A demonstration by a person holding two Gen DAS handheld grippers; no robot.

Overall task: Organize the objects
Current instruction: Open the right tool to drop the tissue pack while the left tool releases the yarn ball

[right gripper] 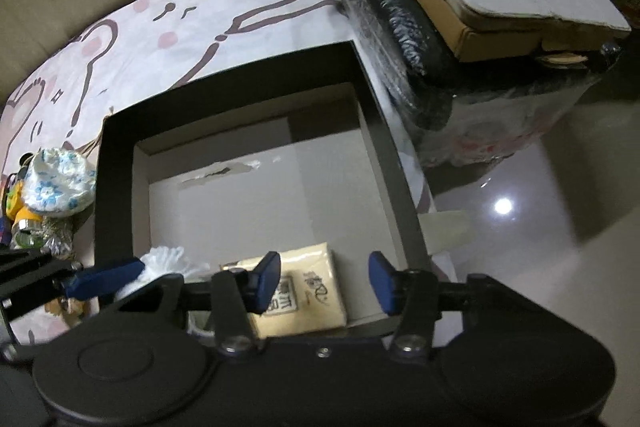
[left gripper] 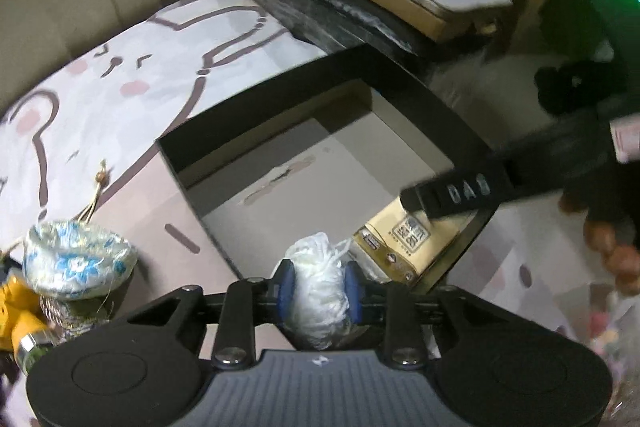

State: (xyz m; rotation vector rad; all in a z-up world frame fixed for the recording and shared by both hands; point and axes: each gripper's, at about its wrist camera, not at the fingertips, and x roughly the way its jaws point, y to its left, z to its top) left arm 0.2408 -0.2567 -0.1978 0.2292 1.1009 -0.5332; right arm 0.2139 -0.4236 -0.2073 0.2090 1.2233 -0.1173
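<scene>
Low in the left wrist view, the left claw (left gripper: 318,285) pinches a white yarn ball (left gripper: 320,291) between its blue pads over the black box's (left gripper: 304,87) near corner. Spread and empty, the right claw (right gripper: 324,279) hangs above a tan packet (right gripper: 304,291) inside the box. Beyond lies cartoon-printed bedding (right gripper: 160,39).

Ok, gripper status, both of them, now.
Left gripper: closed on the white yarn ball, over the black box.
Right gripper: open, holding nothing, above the tan tissue pack in the box.
</scene>
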